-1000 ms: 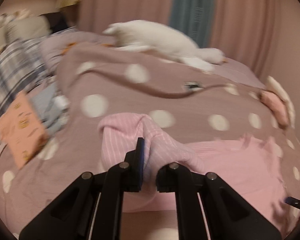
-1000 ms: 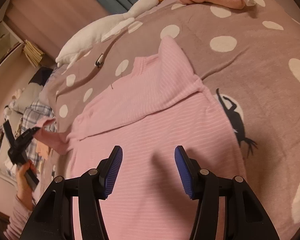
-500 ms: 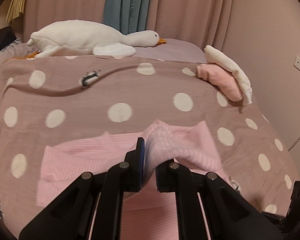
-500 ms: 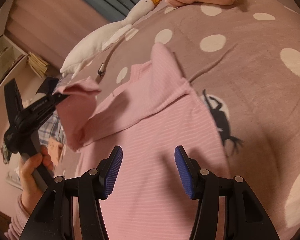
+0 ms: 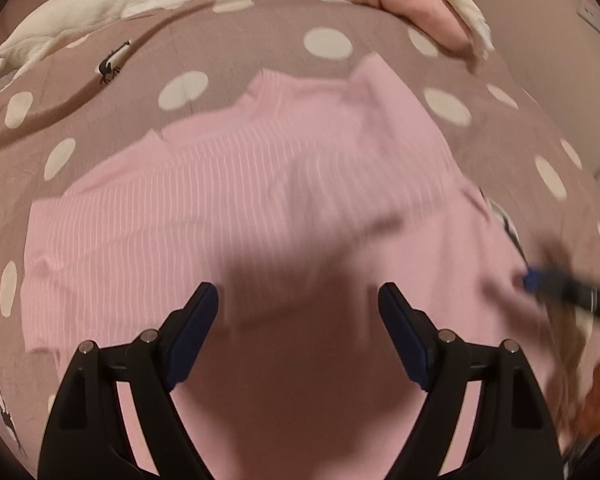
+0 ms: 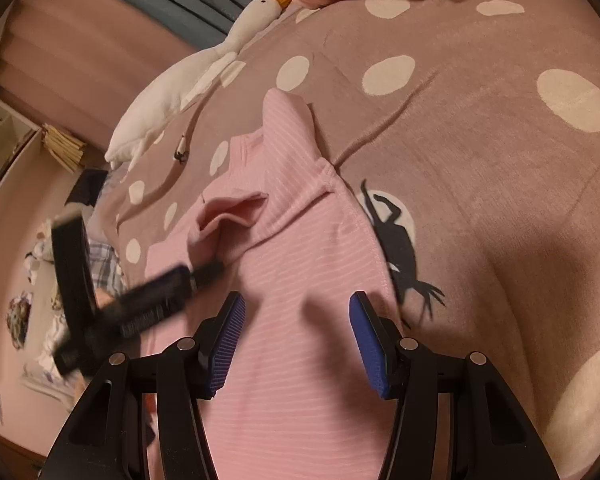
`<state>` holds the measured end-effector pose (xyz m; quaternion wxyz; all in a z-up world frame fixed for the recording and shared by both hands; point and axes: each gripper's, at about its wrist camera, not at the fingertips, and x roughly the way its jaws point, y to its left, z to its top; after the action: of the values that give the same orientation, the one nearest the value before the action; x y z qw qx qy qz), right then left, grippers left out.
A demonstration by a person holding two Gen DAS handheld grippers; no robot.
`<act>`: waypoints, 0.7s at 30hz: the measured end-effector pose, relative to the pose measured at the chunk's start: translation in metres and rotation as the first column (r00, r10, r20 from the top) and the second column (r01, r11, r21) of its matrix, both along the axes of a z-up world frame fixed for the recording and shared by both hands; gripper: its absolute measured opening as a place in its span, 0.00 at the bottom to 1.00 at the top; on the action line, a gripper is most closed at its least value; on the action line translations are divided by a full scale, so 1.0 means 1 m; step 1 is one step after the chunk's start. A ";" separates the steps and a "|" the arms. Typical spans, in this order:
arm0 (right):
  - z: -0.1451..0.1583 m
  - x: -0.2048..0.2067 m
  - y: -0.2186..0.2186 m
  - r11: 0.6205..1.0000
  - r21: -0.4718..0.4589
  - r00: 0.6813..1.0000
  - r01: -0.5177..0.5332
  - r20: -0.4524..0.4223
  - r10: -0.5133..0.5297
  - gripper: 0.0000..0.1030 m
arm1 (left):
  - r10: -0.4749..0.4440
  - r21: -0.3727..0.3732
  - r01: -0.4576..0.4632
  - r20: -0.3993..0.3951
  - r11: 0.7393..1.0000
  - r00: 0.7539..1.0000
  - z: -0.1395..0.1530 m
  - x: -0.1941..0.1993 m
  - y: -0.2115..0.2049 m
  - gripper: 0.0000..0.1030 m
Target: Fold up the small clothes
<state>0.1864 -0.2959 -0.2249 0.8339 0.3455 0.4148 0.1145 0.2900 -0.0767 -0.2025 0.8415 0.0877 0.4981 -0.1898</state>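
Currently: pink ribbed knit top [image 5: 260, 200] flat on dotted mauve bedspread [image 5: 328, 42] — sleeve folded inward. Left claw [image 5: 298, 316] opening, empty; right claw [image 6: 296, 334] parted, empty. Risk — loose sleeve fold springing back.

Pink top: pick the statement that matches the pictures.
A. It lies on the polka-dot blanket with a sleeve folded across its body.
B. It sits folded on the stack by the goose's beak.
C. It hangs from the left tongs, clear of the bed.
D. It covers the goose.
A: the pink top lies on the blanket, its sleeve folded across the body; no tongs grip it.
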 end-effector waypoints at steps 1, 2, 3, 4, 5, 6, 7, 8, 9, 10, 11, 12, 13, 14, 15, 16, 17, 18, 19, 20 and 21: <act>0.000 0.003 0.001 1.000 0.021 1.000 0.000 0.002 0.000 0.53 | -0.008 -0.016 0.008 -0.009 1.000 1.000 0.001 -0.008 0.005 0.80; 0.001 0.007 0.002 0.999 0.047 1.000 -0.003 0.004 0.002 0.53 | -0.010 -0.031 0.010 -0.006 0.999 1.000 0.003 -0.014 0.009 0.80; 0.002 0.011 0.004 0.998 0.063 1.000 -0.003 0.007 0.003 0.53 | -0.008 -0.047 0.008 0.001 0.999 1.000 0.006 -0.022 0.016 0.80; 0.003 0.016 0.007 0.997 0.076 1.000 -0.004 0.009 0.003 0.53 | 0.001 -0.061 -0.001 0.008 0.998 1.000 0.008 -0.028 0.022 0.80; 0.003 0.024 0.010 0.995 0.102 1.000 -0.002 0.007 0.002 0.53 | 0.009 -0.076 -0.008 0.010 0.997 1.000 0.010 -0.033 0.028 0.80; 0.002 0.028 0.011 0.991 0.132 1.000 -0.001 0.004 0.000 0.53 | 0.022 -0.098 -0.021 0.011 0.995 1.000 0.013 -0.039 0.037 0.81; 0.001 0.035 0.014 0.985 0.171 1.000 -0.004 0.003 0.003 0.53 | 0.032 -0.106 -0.030 0.015 0.994 0.999 0.014 -0.042 0.042 0.81; 0.000 0.042 0.017 0.976 0.216 1.000 -0.003 -0.002 0.003 0.53 | 0.040 -0.111 -0.037 0.021 0.993 0.999 0.015 -0.044 0.046 0.81; -0.003 0.049 0.021 0.965 0.261 1.000 0.005 -0.014 -0.001 0.53 | 0.052 -0.116 -0.048 0.034 0.992 0.998 0.019 -0.047 0.054 0.81; -0.005 0.055 0.024 0.956 0.292 1.000 0.016 -0.018 -0.011 0.53 | 0.061 -0.118 -0.056 0.045 0.992 0.997 0.021 -0.050 0.060 0.81; -0.010 0.061 0.027 0.945 0.324 0.999 0.029 -0.043 -0.016 0.53 | 0.067 -0.119 -0.060 0.052 0.991 0.996 0.022 -0.053 0.064 0.81; -0.014 0.066 0.029 0.934 0.354 0.997 0.050 -0.071 -0.027 0.54 | 0.074 -0.122 -0.066 0.062 0.990 0.995 0.024 -0.055 0.070 0.81; -0.019 0.072 0.032 0.918 0.392 0.996 0.063 -0.086 -0.032 0.54 | 0.082 -0.126 -0.072 0.074 0.989 0.994 0.026 -0.057 0.076 0.82; -0.021 0.074 0.033 0.906 0.419 0.996 0.066 -0.088 -0.032 0.54 | 0.088 -0.128 -0.077 0.081 0.989 0.993 0.027 -0.060 0.081 0.82; -0.025 0.078 0.035 0.890 0.450 0.995 0.072 -0.099 -0.031 0.54 | 0.095 -0.131 -0.083 0.088 0.988 0.992 0.028 -0.062 0.087 0.82; -0.029 0.080 0.036 0.878 0.471 0.993 0.081 -0.116 -0.029 0.54 | 0.105 -0.138 -0.091 0.094 0.986 0.990 0.029 -0.064 0.094 0.83; -0.034 0.084 0.038 0.859 0.502 0.989 0.099 -0.144 -0.030 0.54 | 0.112 -0.145 -0.097 0.097 0.985 0.989 0.029 -0.065 0.100 0.83; -0.037 0.087 0.041 0.849 0.516 0.987 0.108 -0.159 -0.029 0.54 | 0.123 -0.149 -0.107 0.103 0.983 0.987 0.029 -0.067 0.107 0.83; -0.039 0.089 0.044 0.847 0.519 0.985 0.114 -0.170 -0.029 0.54 | 0.141 -0.148 -0.124 0.112 0.981 0.984 0.029 -0.069 0.114 0.83; -0.038 0.092 0.046 0.858 0.500 0.984 0.121 -0.176 -0.036 0.54 | 0.154 -0.148 -0.136 0.119 0.980 0.981 0.028 -0.071 0.120 0.83; -0.036 0.093 0.047 0.874 0.469 0.984 0.125 -0.173 -0.048 0.44 | 0.174 -0.157 -0.154 0.124 0.976 0.977 0.028 -0.072 0.129 0.83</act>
<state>0.2791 -0.2485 -0.2608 0.6921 0.5667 0.4216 0.1486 0.2181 0.0523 -0.1745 0.8908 -0.0029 0.4292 -0.1490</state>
